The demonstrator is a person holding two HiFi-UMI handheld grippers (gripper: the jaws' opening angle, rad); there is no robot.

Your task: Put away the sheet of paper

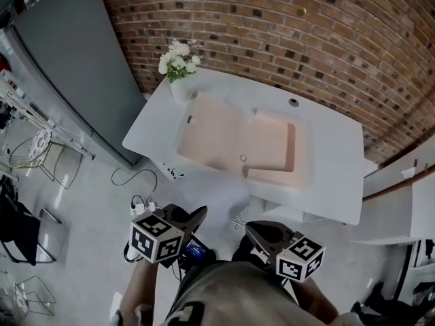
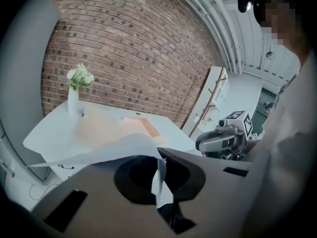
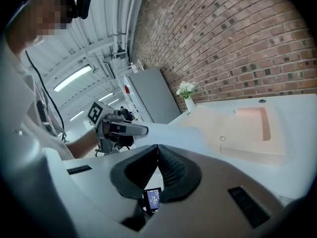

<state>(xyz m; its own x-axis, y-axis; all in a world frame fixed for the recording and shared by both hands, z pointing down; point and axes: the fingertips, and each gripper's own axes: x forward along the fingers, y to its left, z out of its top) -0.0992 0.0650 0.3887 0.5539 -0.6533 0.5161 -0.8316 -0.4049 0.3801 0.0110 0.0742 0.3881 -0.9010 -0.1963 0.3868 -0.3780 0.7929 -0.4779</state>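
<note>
A white sheet of paper [image 1: 222, 197] hangs in the air in front of the table's near edge. My left gripper [image 1: 200, 214] is shut on one edge of it. In the left gripper view the paper [image 2: 111, 148] fans out ahead of the left gripper [image 2: 159, 166], with a strip pinched between the pads. An open pink folder [image 1: 234, 141] lies flat on the white table [image 1: 336, 165]. My right gripper [image 1: 250, 228] is shut with nothing in it, level with the left one. In the right gripper view the right gripper [image 3: 157, 150] has its pads touching, with the paper [image 3: 173, 133] just beyond them.
A white vase of flowers [image 1: 179, 66] stands at the table's far left corner. A tall grey cabinet [image 1: 75, 66] is left of the table. Cables [image 1: 136, 182] lie on the floor, and wire chairs [image 1: 34, 155] stand at the far left. A brick wall [image 1: 306, 39] runs behind.
</note>
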